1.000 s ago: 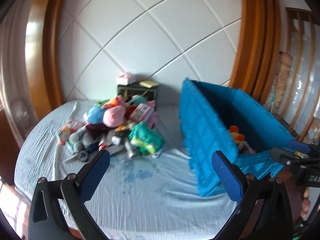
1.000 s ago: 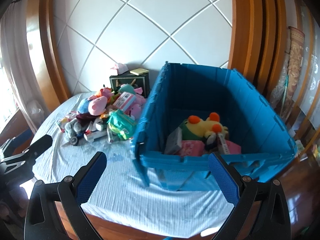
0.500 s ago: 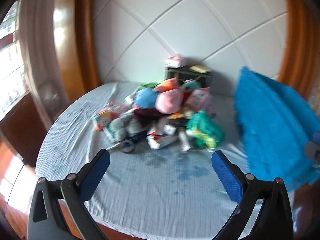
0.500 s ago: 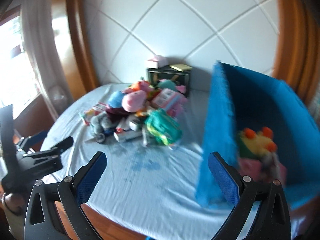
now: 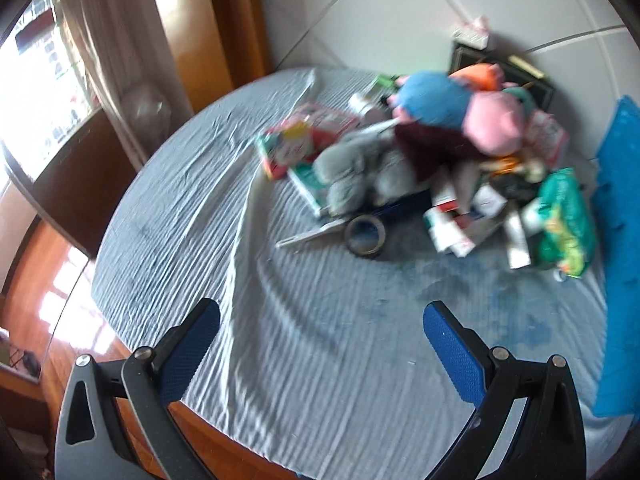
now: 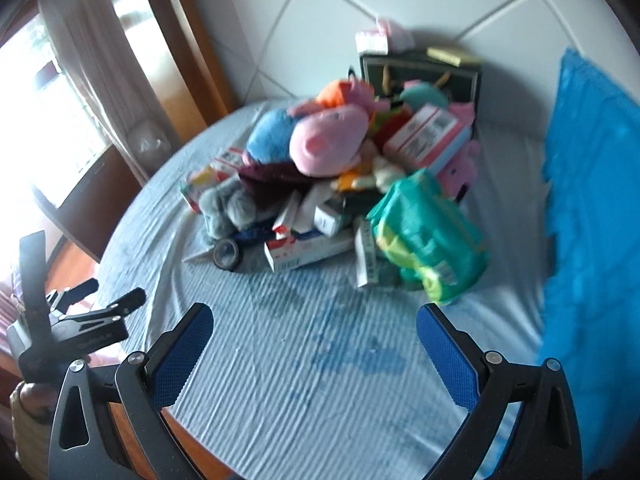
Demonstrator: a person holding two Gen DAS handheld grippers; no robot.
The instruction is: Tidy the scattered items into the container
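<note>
Left gripper (image 5: pixel 321 322) over bare striped cloth (image 5: pixel 320 340) on table, jaws spread wide, nothing between them. Right gripper (image 6: pixel 315 326) likewise, jaws spread, empty, above blue stain on cloth. Pile of scattered items (image 6: pixel 340 184) lies ahead on table: pink plush (image 6: pixel 328 142), blue plush (image 6: pixel 268 136), grey plush (image 5: pixel 352 168), green packet (image 6: pixel 430 236), white cartons (image 6: pixel 308 250), tape roll (image 5: pixel 365 235) at near edge. Blue container (image 6: pixel 592 208) stands at right of pile, just beside green packet. Both views blurred.
</note>
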